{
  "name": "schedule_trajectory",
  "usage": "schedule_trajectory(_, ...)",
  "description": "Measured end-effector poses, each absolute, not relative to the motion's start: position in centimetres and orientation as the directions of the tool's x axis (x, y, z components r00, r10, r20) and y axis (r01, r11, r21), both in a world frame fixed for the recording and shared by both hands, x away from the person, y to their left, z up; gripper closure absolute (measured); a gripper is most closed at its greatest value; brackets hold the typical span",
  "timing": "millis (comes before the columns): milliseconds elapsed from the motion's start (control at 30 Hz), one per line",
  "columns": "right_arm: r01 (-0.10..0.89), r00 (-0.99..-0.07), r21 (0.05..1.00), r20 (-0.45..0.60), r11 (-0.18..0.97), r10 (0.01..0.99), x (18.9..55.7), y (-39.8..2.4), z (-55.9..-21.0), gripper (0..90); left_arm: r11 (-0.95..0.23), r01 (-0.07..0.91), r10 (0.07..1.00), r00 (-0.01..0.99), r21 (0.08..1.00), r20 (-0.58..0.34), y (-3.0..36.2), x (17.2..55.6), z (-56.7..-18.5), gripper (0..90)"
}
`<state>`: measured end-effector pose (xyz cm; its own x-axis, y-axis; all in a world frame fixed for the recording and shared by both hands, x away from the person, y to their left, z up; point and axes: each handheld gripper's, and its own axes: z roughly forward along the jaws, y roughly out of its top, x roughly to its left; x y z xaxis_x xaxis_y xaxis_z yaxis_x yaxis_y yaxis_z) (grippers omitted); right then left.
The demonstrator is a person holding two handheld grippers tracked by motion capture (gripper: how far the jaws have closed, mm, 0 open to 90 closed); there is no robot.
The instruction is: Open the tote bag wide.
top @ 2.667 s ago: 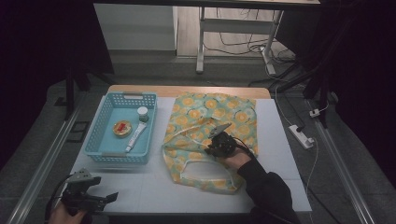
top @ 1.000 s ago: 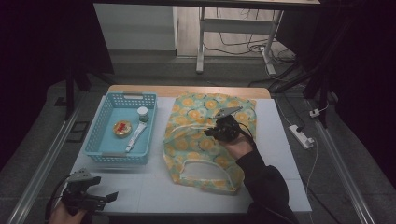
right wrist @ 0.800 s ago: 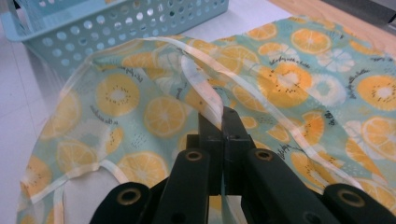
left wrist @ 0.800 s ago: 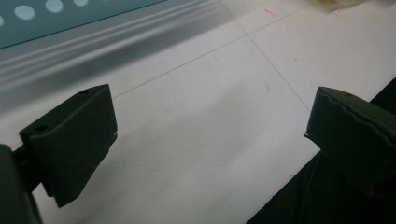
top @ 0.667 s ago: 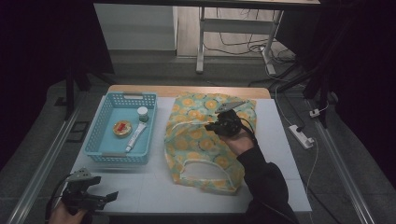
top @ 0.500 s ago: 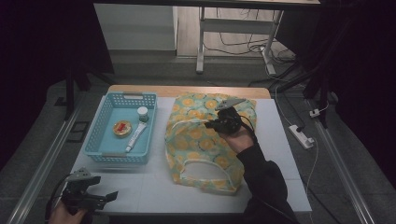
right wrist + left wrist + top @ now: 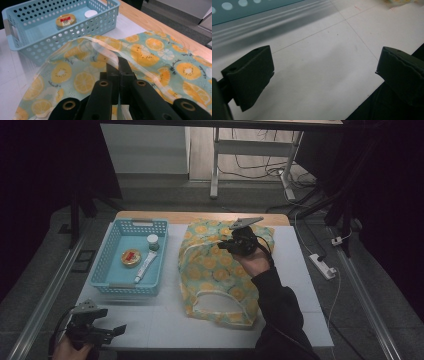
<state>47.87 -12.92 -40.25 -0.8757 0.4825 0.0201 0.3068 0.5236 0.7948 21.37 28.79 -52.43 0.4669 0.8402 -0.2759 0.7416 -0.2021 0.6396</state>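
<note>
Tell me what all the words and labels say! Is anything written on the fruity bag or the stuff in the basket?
Fruity bag: small dark script beside the orange slices, too blurred to read.
Round tin in the blue basket: red and white label, too small to read.
Tube: print too small to read.
White-capped jar: no writing visible.

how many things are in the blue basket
3: a round tin with a red label toward its left, a white-capped jar at the far right, and a tube lying in front of the jar.
</note>
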Motion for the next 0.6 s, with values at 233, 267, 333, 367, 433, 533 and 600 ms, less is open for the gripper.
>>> schedule_trajectory(233, 0.317, -0.873, 0.797, 0.034, 0.514, 0.486, 48.4, -13.0, -39.7, 89.4, -0.203, 0.742, 0.84, 0.467, 0.638, -0.275, 28.8, 21.4, -52.4, 1.6)
schedule_trajectory(267, 0.32, -0.872, 0.797, 0.036, 0.512, 0.488, 48.4, -13.0, -39.7, 89.3, -0.204, 0.742, 0.84, 0.467, 0.638, -0.275, 28.8, 21.4, -52.4, 1.6)
schedule_trajectory(333, 0.32, -0.871, 0.798, 0.035, 0.511, 0.49, 48.5, -13.0, -39.5, 89.3, -0.202, 0.743, 0.84, 0.467, 0.638, -0.277, 28.8, 21.4, -52.4, 1.6)
schedule_trajectory(367, 0.32, -0.87, 0.8, 0.035, 0.508, 0.492, 48.5, -13.0, -39.4, 89.3, -0.201, 0.743, 0.84, 0.466, 0.639, -0.277, 28.8, 21.4, -52.4, 1.6)
schedule_trajectory(433, 0.322, -0.87, 0.803, 0.041, 0.501, 0.492, 48.6, -13.0, -39.1, 89.3, -0.2, 0.743, 0.84, 0.465, 0.639, -0.278, 28.8, 21.4, -52.4, 1.6)
schedule_trajectory(533, 0.325, -0.868, 0.803, 0.044, 0.5, 0.494, 48.7, -13.0, -39.0, 89.3, -0.201, 0.743, 0.84, 0.466, 0.638, -0.277, 28.8, 21.4, -52.4, 1.6)
schedule_trajectory(600, 0.325, -0.867, 0.805, 0.044, 0.497, 0.496, 48.7, -13.0, -39.1, 89.3, -0.2, 0.743, 0.841, 0.465, 0.638, -0.277, 28.8, 21.4, -52.4, 1.6)
